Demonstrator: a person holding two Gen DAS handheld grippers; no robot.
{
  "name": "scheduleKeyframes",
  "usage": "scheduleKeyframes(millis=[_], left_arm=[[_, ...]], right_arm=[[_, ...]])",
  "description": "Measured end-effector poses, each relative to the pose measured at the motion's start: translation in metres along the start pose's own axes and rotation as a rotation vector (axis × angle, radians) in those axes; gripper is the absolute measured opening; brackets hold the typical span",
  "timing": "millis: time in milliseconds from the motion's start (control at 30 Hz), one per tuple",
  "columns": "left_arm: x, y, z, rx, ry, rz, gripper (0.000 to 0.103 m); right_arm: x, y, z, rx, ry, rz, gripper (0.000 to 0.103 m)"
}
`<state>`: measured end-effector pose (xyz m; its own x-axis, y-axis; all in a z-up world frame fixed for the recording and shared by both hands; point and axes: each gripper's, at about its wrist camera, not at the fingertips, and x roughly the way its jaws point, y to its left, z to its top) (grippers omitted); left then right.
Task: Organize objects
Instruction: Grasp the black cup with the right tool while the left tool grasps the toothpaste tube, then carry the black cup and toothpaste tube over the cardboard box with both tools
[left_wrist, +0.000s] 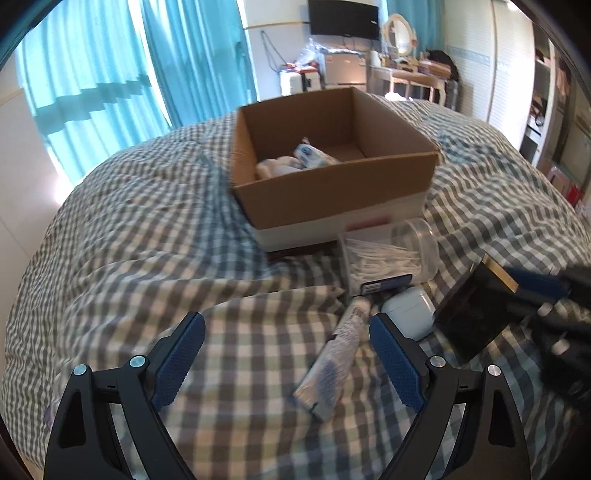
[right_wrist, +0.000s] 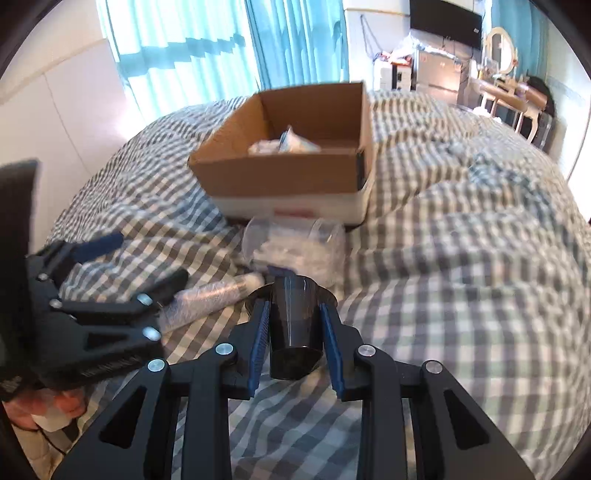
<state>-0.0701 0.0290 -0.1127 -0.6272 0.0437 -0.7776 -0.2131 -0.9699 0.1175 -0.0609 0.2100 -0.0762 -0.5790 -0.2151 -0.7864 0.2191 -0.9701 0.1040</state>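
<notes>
Right gripper (right_wrist: 295, 325): fingers clamped on a dark translucent cup (right_wrist: 293, 325), long axis along the fingers, flared rim pointing away towards the cardboard box (right_wrist: 288, 173), base nearest the camera. Cup is glossy, smoky black, held above the bed (right_wrist: 461, 295). Left gripper (left_wrist: 286, 363): fingers apart, holding nothing, over a white tube (left_wrist: 338, 358) lying on the bed with its cap towards the box. Beside it: white earbud case (left_wrist: 410, 310), clear cotton-swab tub (left_wrist: 388, 258). Checked grey-white quilt; teal curtains (left_wrist: 122, 74) behind.
</notes>
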Motion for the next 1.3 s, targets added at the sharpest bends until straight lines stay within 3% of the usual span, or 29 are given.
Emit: scheduleKeyframes(millis=[233,433,700,800,933,1100,1300], left_arm=[[0.040,-0.028,0.000,0.084,0.094,-0.049,0.092],[0.071,-0.029,-0.008,0.091,0.196,-0.041,0.068],[0.057,-0.024,-0.011,0.077,0.146,-0.057,0.028],[0.047,-0.015,-0.014,0.053,0.128,-0.094,0.021],[0.045,-0.007,-0.018,0.032,0.132,-0.139,0.021],[0.058,-0.001,-0.022,0.015,0.171,-0.169,0.021],[0.037,-0.007,-0.022,0.019,0.125,-0.214,0.020]], right_arm=[[-0.012,-0.022,0.021,-0.003,-0.046,-0.054,0.028],[0.011,-0.042,0.018,0.038,-0.003,-0.034,0.028],[0.034,-0.036,0.016,0.010,0.057,-0.057,0.028],[0.045,-0.026,0.016,-0.022,0.093,-0.075,0.030],[0.052,-0.020,0.017,-0.045,0.113,-0.111,0.032],[0.046,-0.017,0.016,-0.044,0.096,-0.131,0.028],[0.038,-0.009,0.016,-0.046,0.084,-0.119,0.028]])
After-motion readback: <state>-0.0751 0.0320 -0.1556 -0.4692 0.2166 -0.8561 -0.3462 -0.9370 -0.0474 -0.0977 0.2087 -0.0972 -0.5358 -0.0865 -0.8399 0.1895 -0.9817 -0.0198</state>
